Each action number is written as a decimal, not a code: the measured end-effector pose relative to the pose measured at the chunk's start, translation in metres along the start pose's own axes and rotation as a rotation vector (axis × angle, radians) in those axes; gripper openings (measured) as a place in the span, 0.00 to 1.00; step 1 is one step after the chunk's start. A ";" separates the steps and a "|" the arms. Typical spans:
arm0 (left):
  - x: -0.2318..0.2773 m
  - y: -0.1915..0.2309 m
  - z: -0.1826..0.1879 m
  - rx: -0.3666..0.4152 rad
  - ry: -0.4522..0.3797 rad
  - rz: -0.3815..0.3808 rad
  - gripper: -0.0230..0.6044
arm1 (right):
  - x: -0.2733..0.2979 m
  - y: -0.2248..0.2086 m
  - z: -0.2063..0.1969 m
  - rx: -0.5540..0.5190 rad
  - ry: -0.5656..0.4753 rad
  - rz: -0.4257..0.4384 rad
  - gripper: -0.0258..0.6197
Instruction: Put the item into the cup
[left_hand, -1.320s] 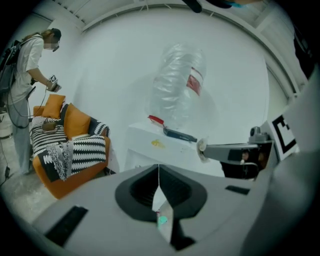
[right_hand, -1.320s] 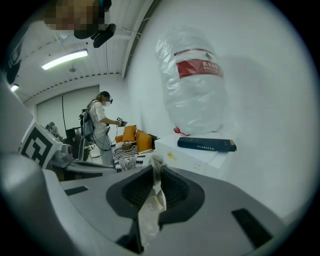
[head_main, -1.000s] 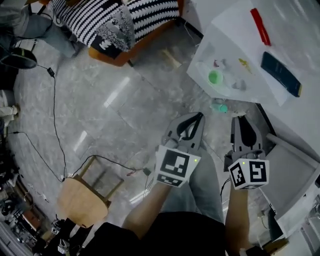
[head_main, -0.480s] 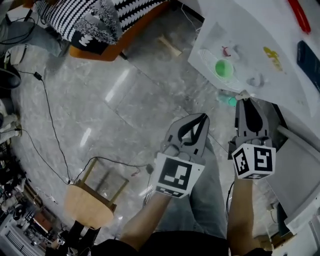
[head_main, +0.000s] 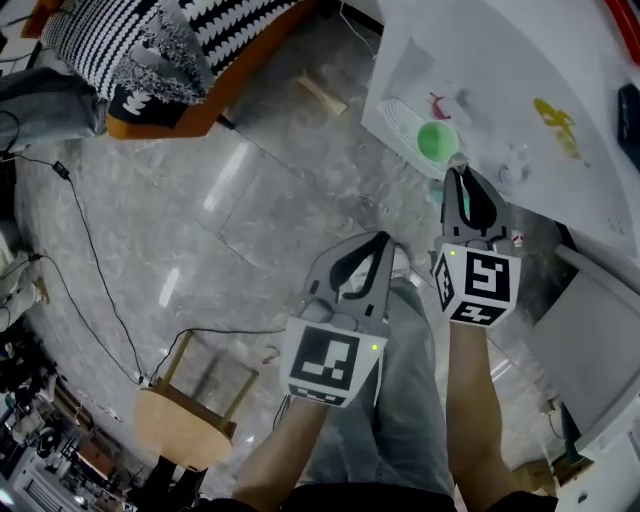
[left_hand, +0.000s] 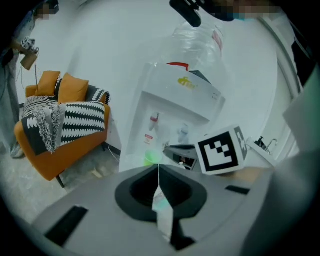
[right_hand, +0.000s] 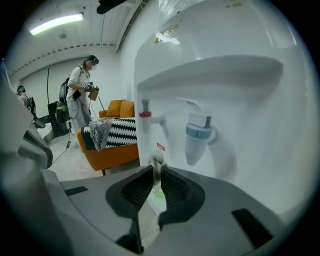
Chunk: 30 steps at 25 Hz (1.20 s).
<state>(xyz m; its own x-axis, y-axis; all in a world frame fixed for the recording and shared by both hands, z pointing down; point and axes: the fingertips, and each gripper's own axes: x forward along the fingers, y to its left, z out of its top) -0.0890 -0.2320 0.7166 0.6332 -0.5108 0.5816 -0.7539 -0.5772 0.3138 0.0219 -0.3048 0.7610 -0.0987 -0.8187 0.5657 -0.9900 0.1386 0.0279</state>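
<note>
Pinching small pale item (right_hand: 157, 161) in closed jaws of right gripper (head_main: 458, 170), hovered just beside green cup (head_main: 436, 140), straight ahead of tips; held left gripper (head_main: 382, 240) closed, empty, farther back.

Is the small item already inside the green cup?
No, the small item is pinched at the jaw tips of the right gripper, outside the green cup.
</note>
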 end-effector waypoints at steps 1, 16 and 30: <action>0.003 0.001 0.000 0.002 0.002 -0.002 0.06 | 0.005 -0.001 -0.002 0.000 0.005 0.001 0.13; 0.015 0.014 -0.003 -0.009 0.018 -0.002 0.06 | 0.050 -0.007 -0.011 -0.060 0.037 -0.053 0.13; 0.019 0.007 -0.007 -0.008 0.022 -0.007 0.06 | 0.042 -0.009 -0.010 -0.028 -0.004 -0.037 0.20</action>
<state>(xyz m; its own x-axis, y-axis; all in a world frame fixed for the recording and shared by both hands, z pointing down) -0.0831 -0.2415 0.7352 0.6344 -0.4927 0.5957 -0.7510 -0.5753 0.3240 0.0272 -0.3347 0.7925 -0.0627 -0.8260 0.5602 -0.9897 0.1240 0.0721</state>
